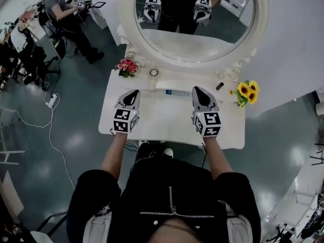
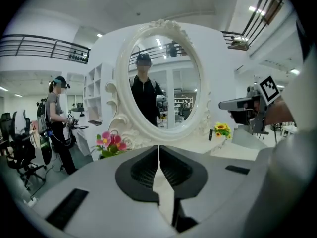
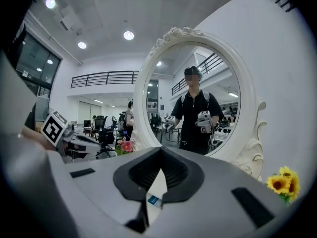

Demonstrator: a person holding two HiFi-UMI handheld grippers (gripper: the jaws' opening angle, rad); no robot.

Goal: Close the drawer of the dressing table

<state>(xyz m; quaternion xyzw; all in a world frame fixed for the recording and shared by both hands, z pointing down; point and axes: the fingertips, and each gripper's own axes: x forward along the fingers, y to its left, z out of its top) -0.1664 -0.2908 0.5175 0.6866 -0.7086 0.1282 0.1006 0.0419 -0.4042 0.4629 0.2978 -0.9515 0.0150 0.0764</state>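
Observation:
The white dressing table stands in front of me under its oval mirror. Its drawer does not show in any view; only the top and front edge are visible. My left gripper hovers over the left half of the top, its jaws shut with nothing between them. Over the right half my right gripper is held level, also shut and empty. Both point toward the mirror, which reflects them.
On the tabletop stand pink flowers at the back left, sunflowers at the right, a white box with a blue label, a small round item and a small dark item. A person stands far left; a power strip lies on the floor.

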